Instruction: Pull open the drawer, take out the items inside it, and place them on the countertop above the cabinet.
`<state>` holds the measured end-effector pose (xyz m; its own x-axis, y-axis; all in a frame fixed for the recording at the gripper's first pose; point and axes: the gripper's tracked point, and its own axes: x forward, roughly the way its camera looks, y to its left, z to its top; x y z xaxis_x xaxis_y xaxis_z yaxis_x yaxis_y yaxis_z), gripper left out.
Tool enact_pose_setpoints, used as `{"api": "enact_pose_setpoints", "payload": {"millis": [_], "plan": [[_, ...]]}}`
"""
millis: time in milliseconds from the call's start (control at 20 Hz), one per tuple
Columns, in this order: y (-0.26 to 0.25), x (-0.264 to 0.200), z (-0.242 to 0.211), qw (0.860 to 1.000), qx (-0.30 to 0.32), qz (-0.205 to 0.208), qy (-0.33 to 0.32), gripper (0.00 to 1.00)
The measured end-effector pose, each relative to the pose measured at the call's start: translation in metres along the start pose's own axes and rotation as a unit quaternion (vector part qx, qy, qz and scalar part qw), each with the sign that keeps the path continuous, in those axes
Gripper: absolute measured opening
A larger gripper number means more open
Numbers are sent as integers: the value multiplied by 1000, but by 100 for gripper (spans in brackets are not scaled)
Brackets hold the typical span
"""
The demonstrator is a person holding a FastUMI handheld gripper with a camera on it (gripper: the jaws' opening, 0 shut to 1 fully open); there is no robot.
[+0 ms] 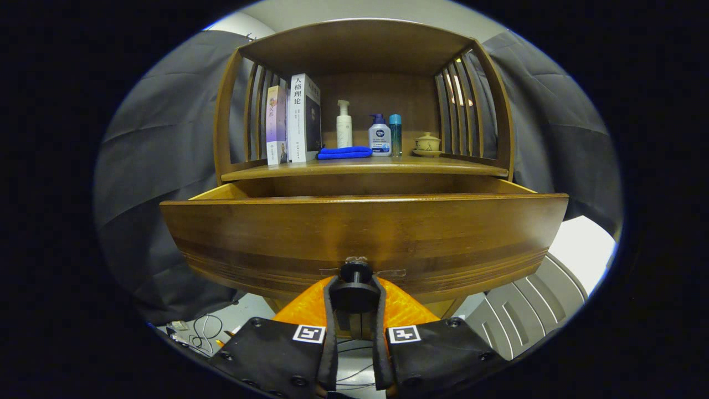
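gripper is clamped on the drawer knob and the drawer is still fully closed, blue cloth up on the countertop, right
Not quite. The gripper view shows the drawer pulled out from under the countertop, not closed. The rest holds: the gripper is shut on the drawer knob, and the blue cloth lies on the countertop.

Glossy brown wooden drawer [363, 233], matt black knob [355, 272].

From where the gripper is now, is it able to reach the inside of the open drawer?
Probably not yet. The gripper is closed on the knob low on the drawer front, and that tall panel stands between the fingers and the drawer's inside. It would likely have to let go and rise above the front edge.
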<state>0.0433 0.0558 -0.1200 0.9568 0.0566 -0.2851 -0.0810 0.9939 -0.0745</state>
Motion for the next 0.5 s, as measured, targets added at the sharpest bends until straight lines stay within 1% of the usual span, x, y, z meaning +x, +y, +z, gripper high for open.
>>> {"api": "enact_pose_setpoints", "payload": {"millis": [250,450,500], "plan": [[6,-21,-7,1000,-5,7,0,28],[5,-24,-9,1000,-15,11,-4,27],[6,-25,-9,1000,-12,16,-6,31]]}}
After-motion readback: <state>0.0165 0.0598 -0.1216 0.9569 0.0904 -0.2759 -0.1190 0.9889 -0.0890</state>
